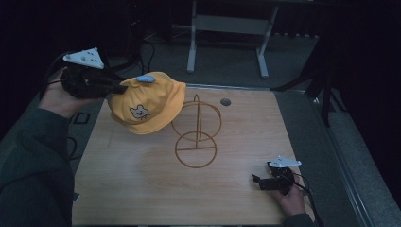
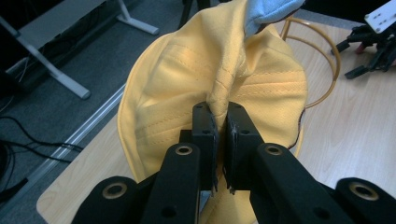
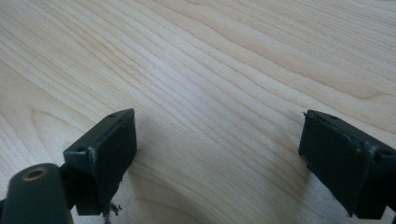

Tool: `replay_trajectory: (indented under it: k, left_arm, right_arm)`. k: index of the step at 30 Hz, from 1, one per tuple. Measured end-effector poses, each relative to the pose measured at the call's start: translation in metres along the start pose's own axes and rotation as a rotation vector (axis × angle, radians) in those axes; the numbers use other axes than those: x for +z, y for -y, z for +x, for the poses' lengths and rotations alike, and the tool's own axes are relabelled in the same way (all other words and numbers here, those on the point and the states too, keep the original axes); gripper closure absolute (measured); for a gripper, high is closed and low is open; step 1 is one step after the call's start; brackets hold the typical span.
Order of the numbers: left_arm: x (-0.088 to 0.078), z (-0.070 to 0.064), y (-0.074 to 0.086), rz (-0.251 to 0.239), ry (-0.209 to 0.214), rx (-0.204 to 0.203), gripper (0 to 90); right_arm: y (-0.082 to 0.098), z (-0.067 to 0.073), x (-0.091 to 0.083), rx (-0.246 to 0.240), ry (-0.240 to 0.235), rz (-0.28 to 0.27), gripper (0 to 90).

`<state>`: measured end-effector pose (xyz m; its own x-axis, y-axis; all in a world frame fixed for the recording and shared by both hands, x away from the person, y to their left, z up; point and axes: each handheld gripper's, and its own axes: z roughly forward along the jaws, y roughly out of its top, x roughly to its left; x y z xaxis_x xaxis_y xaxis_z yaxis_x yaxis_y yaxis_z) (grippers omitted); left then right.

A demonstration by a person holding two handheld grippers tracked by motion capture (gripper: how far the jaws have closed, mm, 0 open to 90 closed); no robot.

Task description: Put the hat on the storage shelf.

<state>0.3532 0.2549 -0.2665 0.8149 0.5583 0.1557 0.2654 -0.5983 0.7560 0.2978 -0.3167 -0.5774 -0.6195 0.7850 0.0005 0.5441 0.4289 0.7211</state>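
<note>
Cap [image 1: 146, 103] up at upper left, pinched by a fold of cloth in our left gripper [image 1: 124, 88], held high to clear the wire stand [image 1: 196, 132] beside it. Right gripper [image 1: 259, 180] rests lower right, jaws wide, empty.

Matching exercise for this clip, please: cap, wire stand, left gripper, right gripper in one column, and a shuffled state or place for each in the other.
Things:
1. cap
2. wire stand
3. left gripper
4. right gripper

States:
A. open, low over bare table
B. stands mid-table, nothing on it
C. shut on a fold of yellow cloth
D. held up in the air, left of the stand

Pairs: 1-D, 2-B, 3-C, 4-A
</note>
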Motion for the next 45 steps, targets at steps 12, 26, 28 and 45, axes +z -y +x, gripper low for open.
replay_trajectory:
  k: [12, 26, 28, 45]
  left_arm:
    - [0.01, -0.004, -0.018, 0.003, 0.019, 0.027, 84.0]
    - [0.027, -0.009, -0.036, 0.007, 0.048, 0.052, 83.9]
    - [0.029, -0.01, -0.039, 0.005, 0.051, 0.056, 83.8]
    - [0.054, -0.023, -0.064, 0.013, 0.083, 0.104, 83.5]
  right_arm:
    - [0.0, 0.0, 0.0, 0.001, 0.0, 0.0, 11.2]
    - [0.0, 0.0, 0.0, 0.002, -0.001, -0.003, 11.2]
    - [0.0, 0.0, 0.0, 0.001, -0.001, -0.003, 11.2]
    - [0.0, 0.0, 0.0, 0.001, -0.001, 0.001, 11.2]
